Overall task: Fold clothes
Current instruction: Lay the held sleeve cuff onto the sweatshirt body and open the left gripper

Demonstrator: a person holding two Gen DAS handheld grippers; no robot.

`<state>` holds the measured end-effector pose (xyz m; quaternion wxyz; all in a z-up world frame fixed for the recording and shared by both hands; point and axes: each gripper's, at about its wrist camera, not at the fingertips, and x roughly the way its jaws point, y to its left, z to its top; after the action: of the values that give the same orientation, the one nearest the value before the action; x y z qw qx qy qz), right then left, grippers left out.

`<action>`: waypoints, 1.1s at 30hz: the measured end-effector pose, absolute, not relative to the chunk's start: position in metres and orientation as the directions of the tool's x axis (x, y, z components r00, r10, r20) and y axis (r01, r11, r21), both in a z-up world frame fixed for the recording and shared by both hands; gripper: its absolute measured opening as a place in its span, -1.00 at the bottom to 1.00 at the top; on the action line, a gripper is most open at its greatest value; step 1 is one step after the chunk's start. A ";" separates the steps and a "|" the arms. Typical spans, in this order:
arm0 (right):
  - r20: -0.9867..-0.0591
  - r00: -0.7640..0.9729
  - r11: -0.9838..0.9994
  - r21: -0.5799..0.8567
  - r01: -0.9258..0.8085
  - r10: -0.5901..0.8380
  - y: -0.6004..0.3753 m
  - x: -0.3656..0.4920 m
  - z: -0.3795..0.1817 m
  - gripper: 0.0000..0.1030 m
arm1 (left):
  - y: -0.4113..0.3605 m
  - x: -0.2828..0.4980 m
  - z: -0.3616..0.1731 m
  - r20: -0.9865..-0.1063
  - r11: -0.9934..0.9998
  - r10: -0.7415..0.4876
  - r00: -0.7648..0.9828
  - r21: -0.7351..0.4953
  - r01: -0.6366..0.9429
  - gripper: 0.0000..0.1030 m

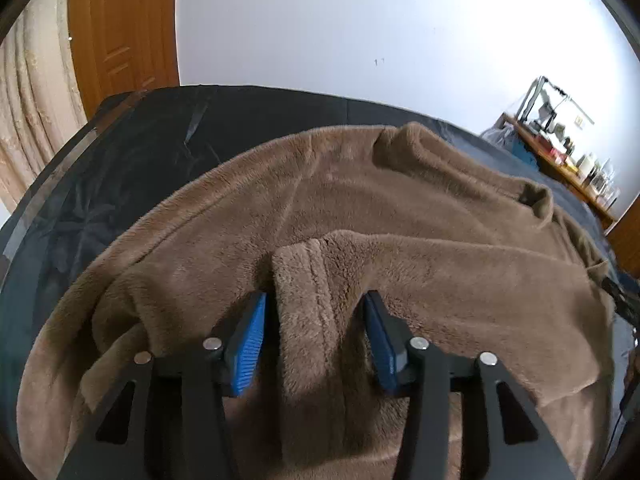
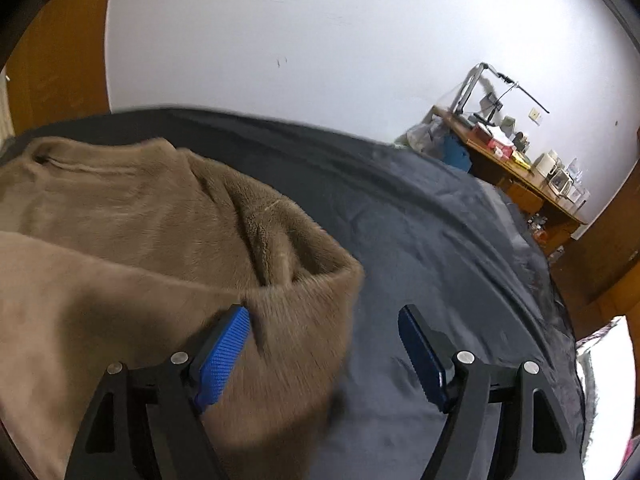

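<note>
Both jaws stand apart. Left gripper (image 1: 316, 300) straddles the sleeve cuff (image 1: 304, 292) of a brown fleece sweater (image 1: 328, 192) lying on the dark bedsheet (image 2: 440, 220), pads clear of it; right gripper (image 2: 324, 320) hovers over the sweater's edge, gripping nothing.

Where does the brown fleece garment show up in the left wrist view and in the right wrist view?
Left wrist view: the brown fleece garment fills the centre and bottom, its folded sleeve lying between the jaws.
Right wrist view: it covers the left half, its edge reaching between the jaws.
Shared landmark: the cluttered wooden desk at the right, against the white wall.
</note>
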<state>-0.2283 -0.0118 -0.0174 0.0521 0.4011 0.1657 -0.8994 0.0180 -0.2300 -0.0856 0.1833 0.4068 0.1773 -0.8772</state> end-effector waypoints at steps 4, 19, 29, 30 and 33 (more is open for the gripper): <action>-0.717 -0.697 -0.935 -0.250 0.252 0.004 0.014 -0.183 0.008 0.52 | -0.230 0.031 -0.065 -0.731 -0.867 -0.217 -0.647 -0.159 0.471 0.35; -0.815 -0.579 -0.939 -0.223 0.261 0.032 0.018 -0.158 -0.047 0.56 | -0.206 0.011 -0.099 -0.814 -0.903 -0.241 -0.529 -0.012 0.430 0.51; -0.795 -0.606 -0.952 -0.213 0.219 0.038 0.007 -0.137 -0.030 0.66 | -0.208 0.013 -0.101 -0.817 -0.903 -0.230 -0.529 -0.023 0.428 0.57; -0.788 -0.615 -0.956 -0.152 0.250 -0.035 0.000 -0.125 -0.019 0.66 | -0.208 0.012 -0.101 -0.819 -0.903 -0.229 -0.527 -0.025 0.430 0.57; -0.760 -0.618 -0.942 -0.024 0.335 -0.200 -0.022 -0.103 0.002 0.66 | -0.208 0.012 -0.098 -0.832 -0.900 -0.219 -0.510 -0.030 0.435 0.57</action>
<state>-0.1027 -0.0217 0.0021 0.1494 0.4107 0.0820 -0.8957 0.0124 -0.2081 -0.0980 0.1902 0.4570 0.1182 -0.8608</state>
